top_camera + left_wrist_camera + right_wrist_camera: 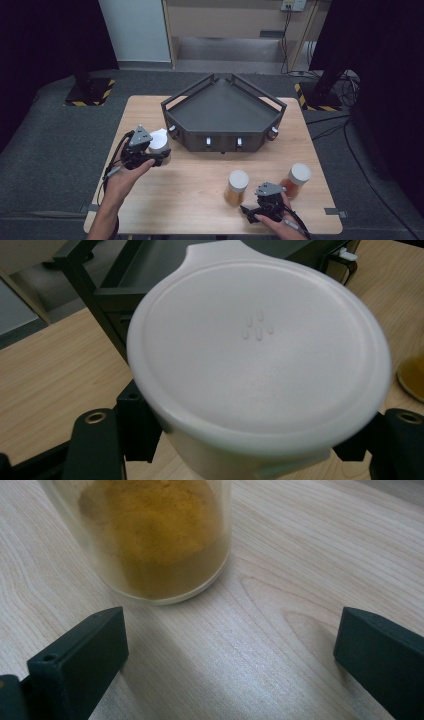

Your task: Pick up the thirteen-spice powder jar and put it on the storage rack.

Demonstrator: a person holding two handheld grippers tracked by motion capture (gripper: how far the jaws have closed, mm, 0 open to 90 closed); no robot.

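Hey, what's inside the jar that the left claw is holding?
Hard to say. The left claw is shut on the jar, and its white lid covers the whole opening. The bit of wall below the lid looks milky white, with no contents showing through.

white lid [260, 355] | yellow-brown powder jar [150, 535] | blk tray [223, 112] | light-wood table [190, 185]

Black tray [223, 107] behind, jars [237, 186] right.

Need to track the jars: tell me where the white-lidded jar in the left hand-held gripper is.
In the high view the white-lidded jar sits at the table's left, clamped in the left hand-held gripper, just beside the dark corner rack's left front corner.
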